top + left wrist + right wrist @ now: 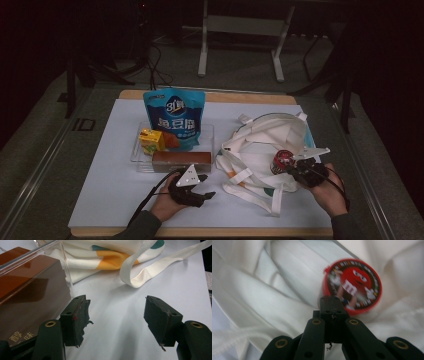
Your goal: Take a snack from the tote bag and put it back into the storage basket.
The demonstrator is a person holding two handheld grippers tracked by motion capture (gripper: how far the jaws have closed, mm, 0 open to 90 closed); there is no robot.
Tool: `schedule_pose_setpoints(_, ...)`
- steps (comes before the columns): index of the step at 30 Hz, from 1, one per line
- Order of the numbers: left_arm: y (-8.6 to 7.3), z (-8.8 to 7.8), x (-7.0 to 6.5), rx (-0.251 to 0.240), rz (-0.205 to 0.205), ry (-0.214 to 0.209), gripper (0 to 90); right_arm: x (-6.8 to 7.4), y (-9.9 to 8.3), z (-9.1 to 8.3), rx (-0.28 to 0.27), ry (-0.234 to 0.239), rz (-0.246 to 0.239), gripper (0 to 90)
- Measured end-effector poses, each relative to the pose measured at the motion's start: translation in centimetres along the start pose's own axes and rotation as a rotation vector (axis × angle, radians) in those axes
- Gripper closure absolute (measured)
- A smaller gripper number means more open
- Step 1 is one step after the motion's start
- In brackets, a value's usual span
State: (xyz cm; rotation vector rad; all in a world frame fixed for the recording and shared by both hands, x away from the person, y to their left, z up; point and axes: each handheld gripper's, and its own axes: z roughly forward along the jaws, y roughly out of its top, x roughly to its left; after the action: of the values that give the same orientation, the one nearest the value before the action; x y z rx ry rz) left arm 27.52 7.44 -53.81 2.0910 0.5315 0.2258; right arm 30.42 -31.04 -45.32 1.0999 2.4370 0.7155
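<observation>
right gripper (333,305): jaws pressed together with nothing between them, tips at the blurred round red-lidded candy tub (352,285) lying on the soft, creased white canvas bag (262,145). left gripper (116,320): jaws wide apart and empty over smooth bare table sheet (117,302), beside the glossy brown box (27,297), cut off at frame edge, behind the clear tray (66,275) wall.
</observation>
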Motion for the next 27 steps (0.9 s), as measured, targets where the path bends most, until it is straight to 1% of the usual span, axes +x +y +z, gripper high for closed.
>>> schedule_pose_setpoints(4, 0.0, 0.0, 0.0, 0.000, -0.002, 0.000, 35.5, -0.4, -0.7, -0.2, 0.006, -0.014, 0.018, 90.0)
schedule_pose_setpoints(9, 0.0, 0.0, 0.0, 0.002, -0.003, 0.001, 35.5, -0.7, -0.9, 0.1, 0.022, -0.025, 0.024, 90.0)
schedule_pose_setpoints(11, 0.0, 0.0, 0.0, 0.001, -0.004, 0.001, 35.5, -0.7, -0.9, 0.2, 0.014, -0.020, 0.033, 90.0)
schedule_pose_setpoints(15, 0.0, 0.0, 0.0, 0.001, -0.005, 0.000, 35.4, -0.6, -0.5, 0.4, 0.018, -0.022, 0.028, 90.0)
schedule_pose_setpoints(20, 0.0, 0.0, 0.0, 0.002, -0.005, 0.000, 35.5, -0.6, 0.4, 1.2, 0.008, -0.018, 0.037, 90.0)
schedule_pose_setpoints(21, 0.0, 0.0, 0.0, 0.002, -0.004, 0.000, 35.5, -0.7, 0.5, 1.3, 0.006, -0.013, 0.044, 87.7)
schedule_pose_setpoints(22, 0.0, 0.0, 0.0, 0.002, -0.004, 0.000, 35.5, -0.7, 0.5, 1.3, 0.006, -0.013, 0.044, 87.7)
schedule_pose_setpoints(23, 0.0, 0.0, 0.0, 0.002, -0.004, 0.000, 35.5, -0.8, 0.7, 1.4, 0.002, 0.017, 0.057, 77.5)
schedule_pose_setpoints(24, 0.0, 0.0, 0.0, 0.002, -0.003, -0.001, 35.5, -0.8, 0.7, 1.4, 0.002, 0.017, 0.057, 77.5)
schedule_pose_setpoints(26, 0.0, 0.0, 0.0, 0.002, -0.005, -0.001, 35.5, -0.8, 0.8, 1.2, -0.007, 0.029, 0.060, 71.3)
schedule_pose_setpoints(27, 0.0, 0.0, 0.0, 0.002, -0.006, -0.001, 35.5, -0.8, 0.9, 1.0, -0.022, 0.026, 0.062, 68.6)
